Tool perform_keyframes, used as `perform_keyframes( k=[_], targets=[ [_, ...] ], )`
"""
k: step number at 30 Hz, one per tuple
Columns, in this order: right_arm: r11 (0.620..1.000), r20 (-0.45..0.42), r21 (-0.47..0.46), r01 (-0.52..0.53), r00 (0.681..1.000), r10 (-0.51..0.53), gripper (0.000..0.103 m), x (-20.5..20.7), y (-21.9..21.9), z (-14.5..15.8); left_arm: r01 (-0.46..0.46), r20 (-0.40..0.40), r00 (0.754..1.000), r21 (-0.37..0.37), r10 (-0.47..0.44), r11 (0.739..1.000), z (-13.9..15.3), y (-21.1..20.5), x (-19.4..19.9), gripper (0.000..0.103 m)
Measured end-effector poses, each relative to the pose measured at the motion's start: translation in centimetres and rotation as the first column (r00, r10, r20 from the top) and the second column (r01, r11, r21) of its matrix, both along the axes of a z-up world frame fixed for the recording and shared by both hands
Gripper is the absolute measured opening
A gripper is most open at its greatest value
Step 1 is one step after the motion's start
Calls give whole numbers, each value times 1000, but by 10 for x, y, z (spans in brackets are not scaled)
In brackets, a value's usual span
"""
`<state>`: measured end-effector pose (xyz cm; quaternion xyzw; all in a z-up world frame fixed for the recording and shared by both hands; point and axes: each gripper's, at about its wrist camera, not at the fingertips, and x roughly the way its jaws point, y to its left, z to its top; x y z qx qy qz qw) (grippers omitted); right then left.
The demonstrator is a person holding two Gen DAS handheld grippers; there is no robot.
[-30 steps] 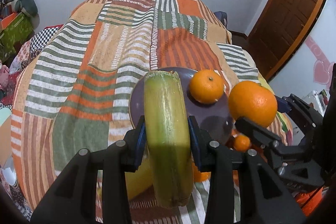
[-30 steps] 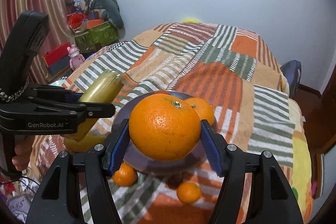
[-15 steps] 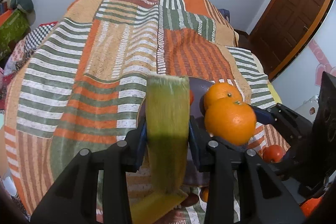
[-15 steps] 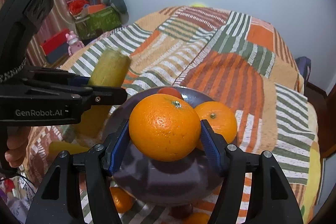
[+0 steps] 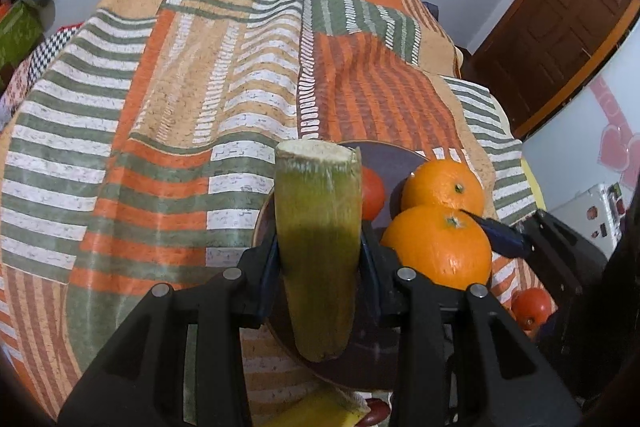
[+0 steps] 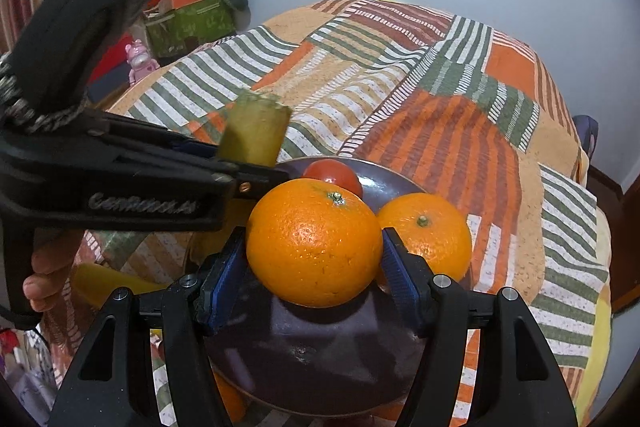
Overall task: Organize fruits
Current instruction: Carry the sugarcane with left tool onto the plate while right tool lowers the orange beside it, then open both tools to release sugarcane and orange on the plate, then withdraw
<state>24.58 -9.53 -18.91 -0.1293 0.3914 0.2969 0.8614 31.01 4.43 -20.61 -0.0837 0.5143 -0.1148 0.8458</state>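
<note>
My left gripper (image 5: 319, 259) is shut on a green-yellow banana piece (image 5: 318, 247) with a cut end, held over the left edge of a dark purple plate (image 5: 394, 159). It also shows in the right wrist view (image 6: 254, 135). My right gripper (image 6: 314, 267) is shut on a large orange (image 6: 314, 243), just above the plate (image 6: 320, 359). This orange also shows in the left wrist view (image 5: 438, 247). On the plate lie a smaller orange (image 6: 426, 241) and a red tomato (image 6: 334, 177).
The plate sits on a bed with a striped patchwork cover (image 5: 200, 87). A yellow banana piece (image 5: 320, 409) and a tomato (image 5: 530, 307) lie on the cover near the plate. A wooden door (image 5: 560, 27) is at the right; boxes and toys (image 6: 188, 19) stand at the left.
Both grippers moved forward and down toward the plate with their fruit. The large orange now hangs low over the plate beside the smaller orange, and a tomato on the plate has come into view.
</note>
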Motion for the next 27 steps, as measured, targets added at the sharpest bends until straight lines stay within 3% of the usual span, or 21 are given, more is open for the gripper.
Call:
perform_keyframes(
  k=[5,13,19,27],
  targets=[
    [1000,1,-8,-15,1000,15,63,2,4,-2,2,3,1000,65,-2,998,-4,-2,2,37],
    [1000,-6,-14,-25,1000,25,63,5,10,-5,-10,-2,1000,53,10,999,-1,6,-1,39],
    [1000,-21,9,-6,1000,7,64,6,8,-4,-14,43,999,81,11,997,14,7,-16,50],
    [999,5,29,41,999,-41,64,-5,-11,15,-29,102,995,98,19,995,40,13,-42,51]
  ],
)
